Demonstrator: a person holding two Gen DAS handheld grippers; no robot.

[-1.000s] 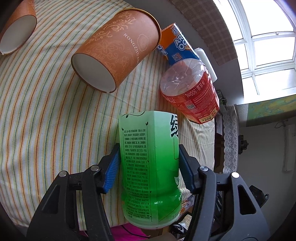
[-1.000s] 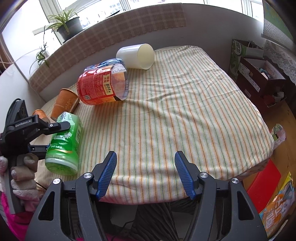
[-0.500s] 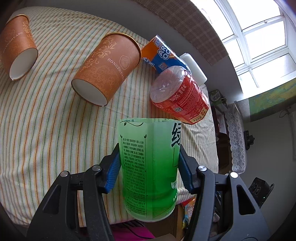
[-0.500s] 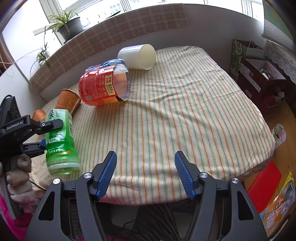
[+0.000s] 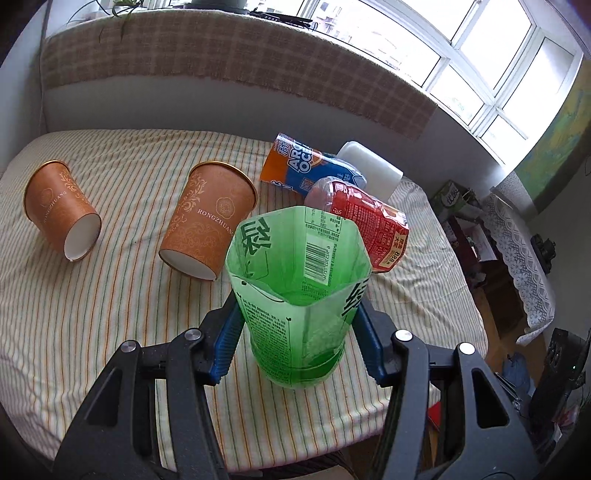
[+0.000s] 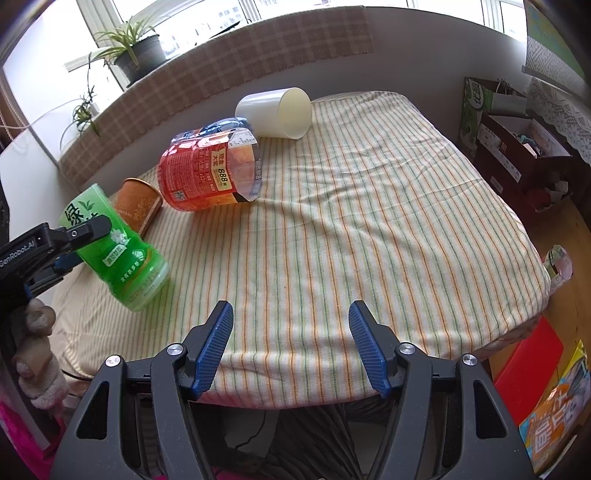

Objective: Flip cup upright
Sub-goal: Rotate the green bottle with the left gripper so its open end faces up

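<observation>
Striped tablecloth (image 5: pixel 110 295), left tongs (image 5: pixel 297 339) gripping empty green cup (image 5: pixel 295 295)

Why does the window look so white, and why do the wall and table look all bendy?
Left wrist view: daylight overexposes the window; the fisheye lens curves the wall and the striped tablecloth. Right wrist view: same bright window and bent edges; the green cup stays sharp.
</observation>
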